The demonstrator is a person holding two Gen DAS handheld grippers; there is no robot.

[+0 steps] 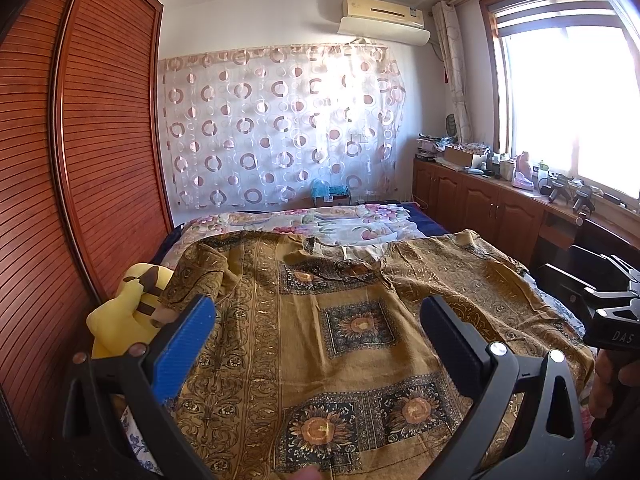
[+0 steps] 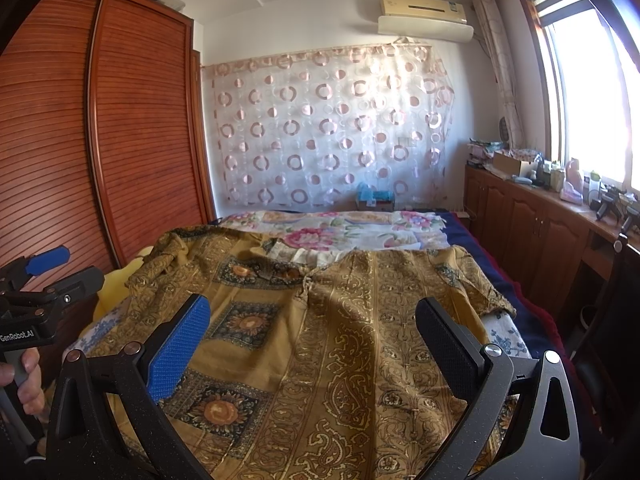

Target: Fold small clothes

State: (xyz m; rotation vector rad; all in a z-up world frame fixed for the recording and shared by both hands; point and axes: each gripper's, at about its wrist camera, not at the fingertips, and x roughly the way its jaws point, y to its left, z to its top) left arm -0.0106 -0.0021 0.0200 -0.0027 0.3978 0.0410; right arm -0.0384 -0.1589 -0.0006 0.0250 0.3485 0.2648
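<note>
Both the left hand-held gripper [image 1: 318, 322] and right hand-held gripper [image 2: 312, 326] gape wide, empty, above the patterned garment [image 1: 340, 344].

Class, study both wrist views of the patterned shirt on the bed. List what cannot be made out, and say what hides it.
- Shirt hem: left wrist view, cut off by the bottom edge and the left gripper.
- Yellow plush toy: left wrist view, partly covered by a sleeve; its whole shape is unclear.
- Windowsill items: right wrist view, too small and washed out by glare.

Bright daylight from blown-out window [image 1: 576, 108], glare on curtain [image 1: 280, 128], fisheye bending, dark corners
</note>
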